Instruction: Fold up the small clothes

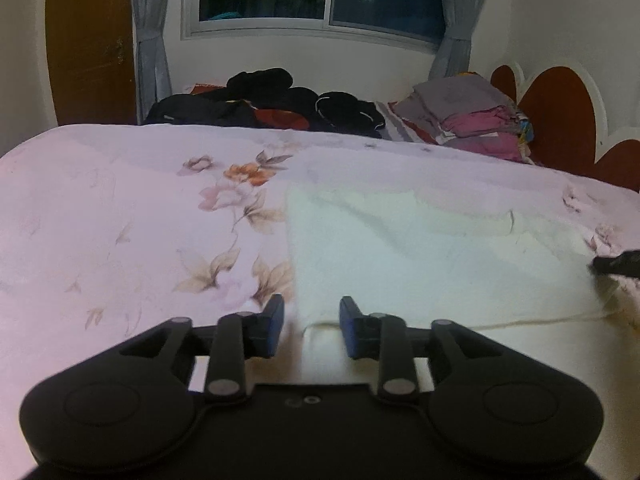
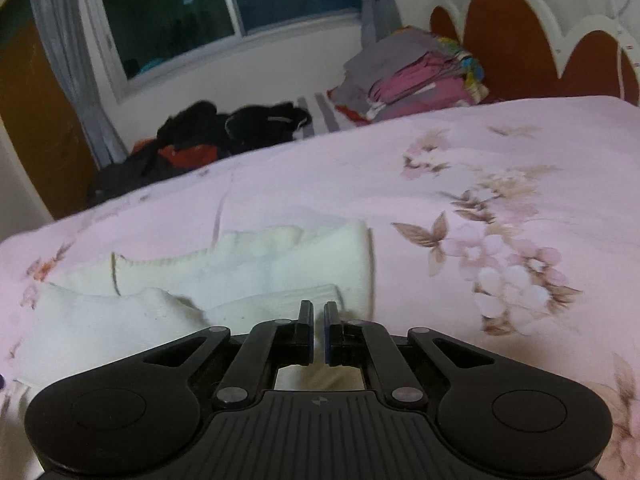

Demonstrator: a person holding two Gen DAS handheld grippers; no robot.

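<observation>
Since the white garment [image 2: 240,280] lying on the bed [image 2: 500,152] at lower centre is soft, light knit, pinch a hem corner; your left tool [image 1: 311,326] gapes empty, the right tool [image 2: 318,330] looks closed, pinching its edge

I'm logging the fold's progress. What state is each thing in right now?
White garment: lying on the bedspread, partly folded over itself, one edge raised at the right gripper.
Left gripper: open, nothing pinched.
Right gripper: shut on the white garment's near edge.
Bedspread: spread flat.
Dark clothes: heaped, unfolded.
Pink and grey clothes: folded, stacked.
Curtains: drawn back.
</observation>
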